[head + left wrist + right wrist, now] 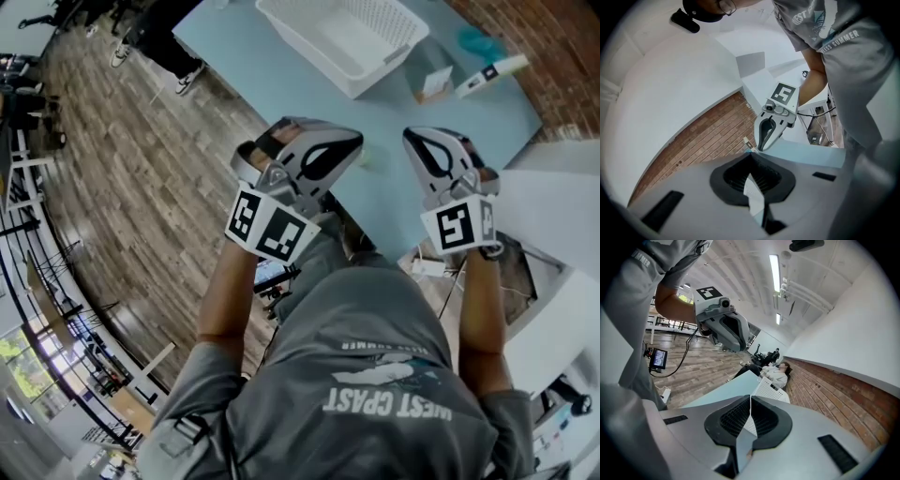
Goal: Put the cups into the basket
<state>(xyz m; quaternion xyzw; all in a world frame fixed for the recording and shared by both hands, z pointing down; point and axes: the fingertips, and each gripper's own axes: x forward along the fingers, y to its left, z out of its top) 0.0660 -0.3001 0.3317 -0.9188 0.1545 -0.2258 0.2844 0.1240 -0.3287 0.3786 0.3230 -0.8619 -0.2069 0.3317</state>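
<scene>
— Starting from the cups: none made out for certain. Just right of the basket, a teal shape, maybe one, too blurred to call.

— And the basket itself?

— White, mesh-walled, mouth up on the pale blue table, showing nothing inside. Probably set open side up so as to take cups lowered in from above.

— And the left gripper?

— Well short of the basket, on the person's side of it, lifted near the chest. Jaws pressed together at the tips, gripping nothing; only table and brick wall seen past them.

— And the right gripper?

— Much the same: also on the person's side of the basket, well apart from it. Jaws closed with nothing between, aimed toward the basket's mesh corner.

— Why held that way?

— Reads as a ready pose, not a carry: both closed and empty, neither near anything to pick up. Judging by that, not yet begun on the task.

— Needed next?

— Probably opening one pair of jaws and reaching toward that teal shape beside the basket, once confirmed as a cup.
</scene>
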